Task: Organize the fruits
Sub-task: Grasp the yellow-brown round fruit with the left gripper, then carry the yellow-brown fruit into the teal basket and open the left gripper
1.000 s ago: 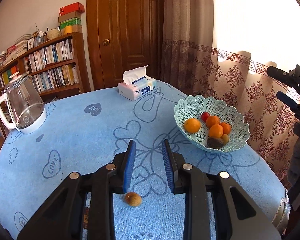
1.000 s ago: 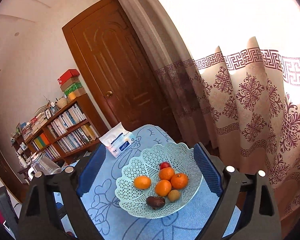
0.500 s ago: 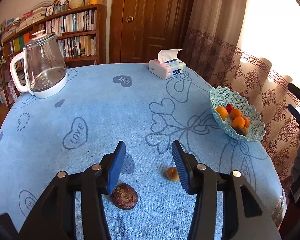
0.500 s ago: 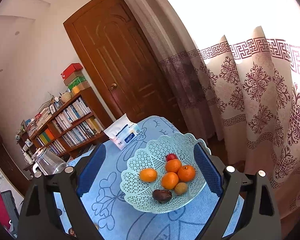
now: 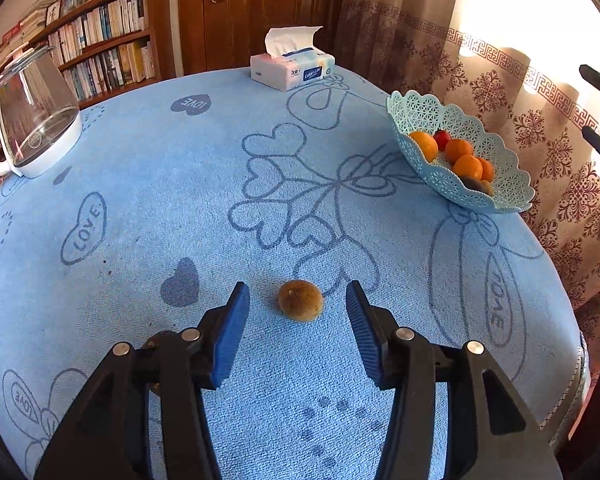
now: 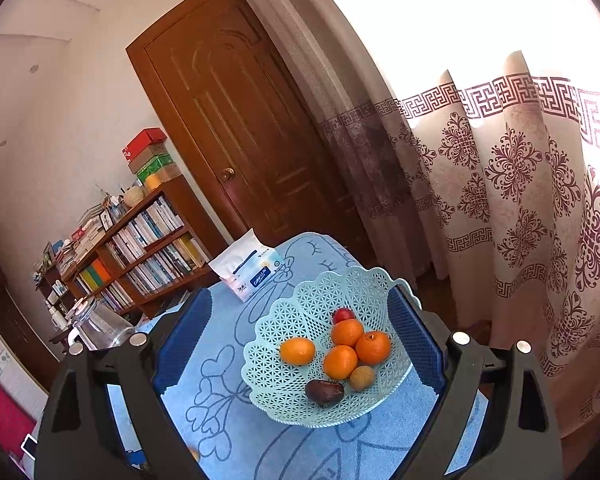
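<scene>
A small brown fruit [image 5: 300, 300] lies on the blue tablecloth, just ahead of the blue pads of my left gripper [image 5: 297, 286]. Its jaws stand apart and do not touch the fruit. A dark round fruit [image 5: 156, 340] peeks out behind the left finger. The pale green lattice basket [image 5: 416, 108] at the table's right edge holds several oranges [image 5: 466, 166], a red fruit and a dark one. My right gripper [image 6: 302, 298] hangs open, with the basket [image 6: 284, 392] and its oranges [image 6: 340, 360] in view beyond its fingers. It also shows at the right edge of the left wrist view [image 5: 598, 108].
A tissue box [image 5: 292, 70] sits at the far side of the round table and a glass kettle [image 5: 32, 120] at the far left. A bookshelf [image 5: 108, 48], a wooden door and patterned curtains [image 6: 520, 220] stand behind. The table edge drops off at the right.
My left gripper has dropped toward the cloth and its jaws have spread. The brown fruit now lies between the fingertips, and the dark fruit has slipped behind the left finger. The right gripper's view barely differs.
</scene>
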The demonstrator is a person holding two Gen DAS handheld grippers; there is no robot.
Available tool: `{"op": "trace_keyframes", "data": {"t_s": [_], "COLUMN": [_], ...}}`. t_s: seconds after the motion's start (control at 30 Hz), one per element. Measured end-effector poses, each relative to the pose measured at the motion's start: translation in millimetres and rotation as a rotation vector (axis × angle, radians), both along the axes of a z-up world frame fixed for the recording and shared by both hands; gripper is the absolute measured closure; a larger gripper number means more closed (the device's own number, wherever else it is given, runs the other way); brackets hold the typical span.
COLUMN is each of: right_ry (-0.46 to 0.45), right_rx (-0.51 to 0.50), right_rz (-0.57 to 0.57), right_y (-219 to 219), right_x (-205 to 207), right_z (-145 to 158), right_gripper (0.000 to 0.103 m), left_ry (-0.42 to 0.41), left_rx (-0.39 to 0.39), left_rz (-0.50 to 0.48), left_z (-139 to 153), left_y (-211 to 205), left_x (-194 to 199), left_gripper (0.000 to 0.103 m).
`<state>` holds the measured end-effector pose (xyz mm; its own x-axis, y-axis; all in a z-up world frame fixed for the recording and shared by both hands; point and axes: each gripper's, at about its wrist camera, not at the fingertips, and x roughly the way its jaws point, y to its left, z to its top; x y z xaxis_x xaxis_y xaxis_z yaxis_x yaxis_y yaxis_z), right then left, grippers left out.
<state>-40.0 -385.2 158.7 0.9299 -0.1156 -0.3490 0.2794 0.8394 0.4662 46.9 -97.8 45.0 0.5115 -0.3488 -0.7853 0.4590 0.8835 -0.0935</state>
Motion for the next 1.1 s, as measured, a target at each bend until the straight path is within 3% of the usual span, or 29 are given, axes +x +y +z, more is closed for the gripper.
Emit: {"op": "trace_keyframes", "data": {"t_s": [0.2, 0.37, 0.47, 0.9, 1.1], "right_ry": [0.000, -0.001, -0.004, -0.027, -0.045], "right_rx": [0.002, -0.001, 0.001, 0.022, 0.046], "right_rz": [0.002, 0.005, 0.002, -0.016, -0.041], "right_y": [-1, 1, 0, -9, -21], "right_x": [0, 0, -1, -8, -14], "right_z": [1, 0, 1, 6, 8], "right_gripper": [0.012, 0.012, 0.012, 0.012, 0.012], "left_ry": [0.023, 0.035, 0.022, -0.118, -0.146], "left_rx": [0.031, 0.058, 0.074, 0.024, 0.000], "left_rz": [0.006, -0.002, -0.010, -0.116, -0.161], "left_z": [-15, -24, -24, 35, 48], "left_y": [-5, -12, -17, -84, -125], "left_x": [9, 14, 13, 11, 21], "left_gripper": [0.053, 0.075, 0.075, 0.075, 0.075]}}
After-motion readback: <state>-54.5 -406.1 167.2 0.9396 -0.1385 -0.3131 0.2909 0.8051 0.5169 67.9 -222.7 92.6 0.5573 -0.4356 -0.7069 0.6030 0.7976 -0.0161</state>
